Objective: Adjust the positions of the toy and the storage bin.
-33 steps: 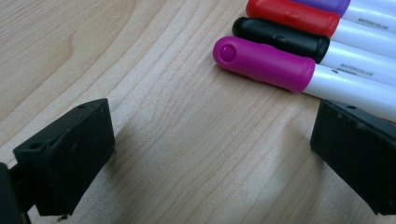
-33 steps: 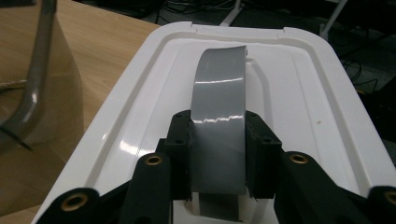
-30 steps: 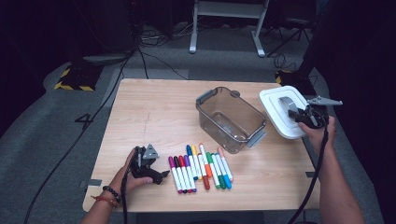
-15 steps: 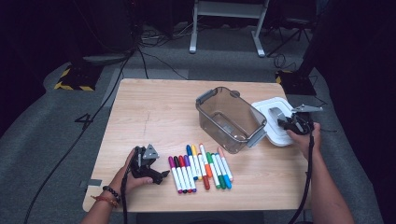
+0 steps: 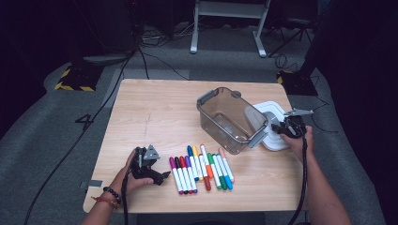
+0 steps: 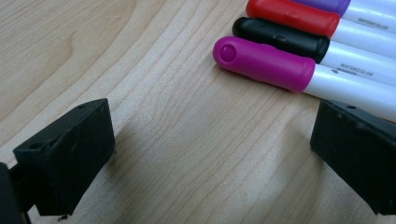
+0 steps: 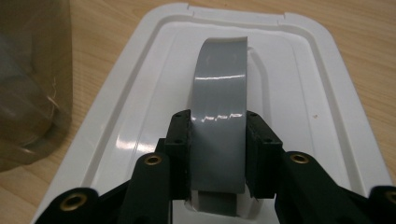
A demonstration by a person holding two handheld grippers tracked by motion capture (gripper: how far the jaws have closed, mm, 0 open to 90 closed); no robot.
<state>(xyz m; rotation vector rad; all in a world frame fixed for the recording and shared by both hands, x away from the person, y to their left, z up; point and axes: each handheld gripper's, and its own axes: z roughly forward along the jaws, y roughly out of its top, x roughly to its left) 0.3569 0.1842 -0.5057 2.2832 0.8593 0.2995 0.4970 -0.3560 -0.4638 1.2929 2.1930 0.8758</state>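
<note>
writing I can read: "WATERCOLOR" printed in small grey caps on the white barrels of the markers [image 6: 322, 51], clearest in my left gripper view. A white "4" is painted on the grey floor [image 5: 82, 119] off the left edge of the worktop [image 5: 159, 112]. Nothing readable on the bin or lid.

right claw [image 7: 218, 140]: pinched on the grey handle [image 7: 219, 93] of the white lid [image 7: 299, 79], one pad on each side of the strap, no gap I can see.

where the lid is: flat on the worktop at my right, just beside the clear bin [image 5: 230, 117] and partly behind the bin's near-right corner in the high view. My right claw [image 5: 281, 127] sits over its middle.

left claw [image 6: 205, 154]: spread wide, nothing between the pads, just bare wood. In the high view it rests low at the near-left [image 5: 149, 165].

markers vs left claw: the magenta cap [image 6: 261, 63] is just ahead of it and a bit right, black and red caps behind that. The row lies tight, side by side, in the near-middle of the worktop [image 5: 202, 168].

edges: the lid's right rim is close to the worktop's right edge. The left claw is near the front edge.

open room: the whole far-left half of the worktop is bare wood, plus a strip in front of the lid.
</note>
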